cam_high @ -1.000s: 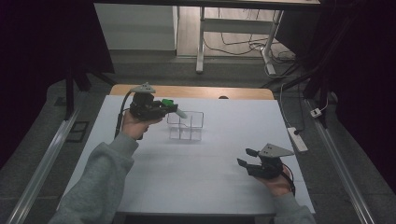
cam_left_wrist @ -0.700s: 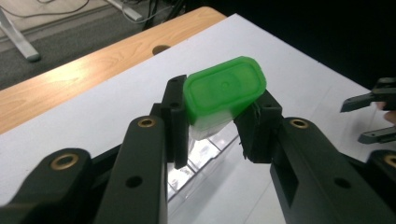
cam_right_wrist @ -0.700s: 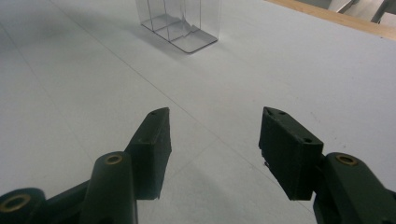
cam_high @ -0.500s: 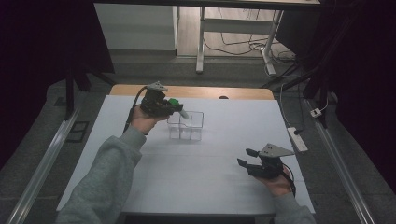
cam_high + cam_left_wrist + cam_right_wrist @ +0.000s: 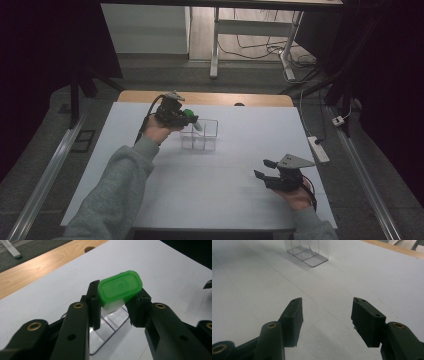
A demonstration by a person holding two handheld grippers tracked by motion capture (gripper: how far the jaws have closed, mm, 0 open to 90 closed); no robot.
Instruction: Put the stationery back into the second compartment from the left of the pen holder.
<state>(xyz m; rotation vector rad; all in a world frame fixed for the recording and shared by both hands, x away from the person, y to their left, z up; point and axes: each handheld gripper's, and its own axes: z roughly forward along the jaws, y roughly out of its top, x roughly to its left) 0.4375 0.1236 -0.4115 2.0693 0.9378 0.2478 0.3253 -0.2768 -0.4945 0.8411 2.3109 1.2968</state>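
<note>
1. The green-capped container [image 5: 119,291] is clamped between the jaws of the left gripper [image 5: 176,114], gripped on its pale body just below the cap. It is held above the clear compartment box [image 5: 200,135], tilted, with the cap end raised toward the camera in the left gripper view.
2. The clear compartment box stands on the white table [image 5: 225,195], toward its far side, with open-topped cells divided by clear walls. Which cell lies directly under the container cannot be determined from the frames.
3. The step in hand is judged to be the lowering of the container into one cell of the box.
4. The container should be brought upright before descent, so that its lower end enters the opening squarely and does not catch on a divider.
5. The descent should be kept slow and straight; the box is light and unrestrained, and a sideways push is likely to slide or tip it.
6. The grip should be released only once the container is seated in the cell.
7. The right gripper [image 5: 325,315] rests on the near right of the table, well apart from the box, with its jaws spread and nothing between them. It could be used to steady the box if required.
</note>
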